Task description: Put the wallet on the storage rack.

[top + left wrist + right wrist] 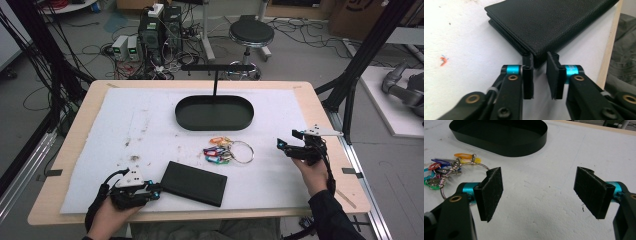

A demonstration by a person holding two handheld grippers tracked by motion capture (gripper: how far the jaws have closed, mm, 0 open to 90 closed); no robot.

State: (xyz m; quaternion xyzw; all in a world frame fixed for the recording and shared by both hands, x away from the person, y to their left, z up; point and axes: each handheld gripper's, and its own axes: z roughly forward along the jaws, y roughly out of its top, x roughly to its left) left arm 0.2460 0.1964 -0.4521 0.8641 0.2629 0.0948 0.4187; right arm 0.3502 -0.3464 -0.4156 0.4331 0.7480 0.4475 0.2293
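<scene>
1. Closing in on the black wallet (pixel 194 183), the left gripper (pixel 156 191) sits at the near left of the tabletop (pixel 75 130), right at the wallet's left corner.
2. From the left gripper view, the wallet (pixel 554 25) lies flat on the white mat (pixel 461 50) and its nearest corner pokes into the narrow gap between the two black pads (pixel 527 75). The jaws are drawn in close, yet a sliver of space shows on the right side of the corner, so I judge this a grip not yet made: nearly closed, nothing clamped.
3. Over on the right, the right gripper (pixel 286 148) hovers above the mat with its jaws spread wide and nothing between them; the right gripper view shows bare mat between the pads (pixel 490 192).
4. Just beside that gripper lies a key ring (pixel 227 150) with coloured tags, its big metal loop toward the right hand. In the right gripper view the ring (pixel 454 170) sits partly behind the left-hand pad, untouched as far as I can tell.
5. Farther back stands a dark oval tray (pixel 214 113), with nothing in it that I can see, and a T-shaped stand rising behind it.
6. Progress call: early days. Wallet and keys both rest on the mat, well apart from the tray. What seems left is to finish the pinch on the wallet corner, lift it, and probably carry things to the tray; that destination is my guess only.
</scene>
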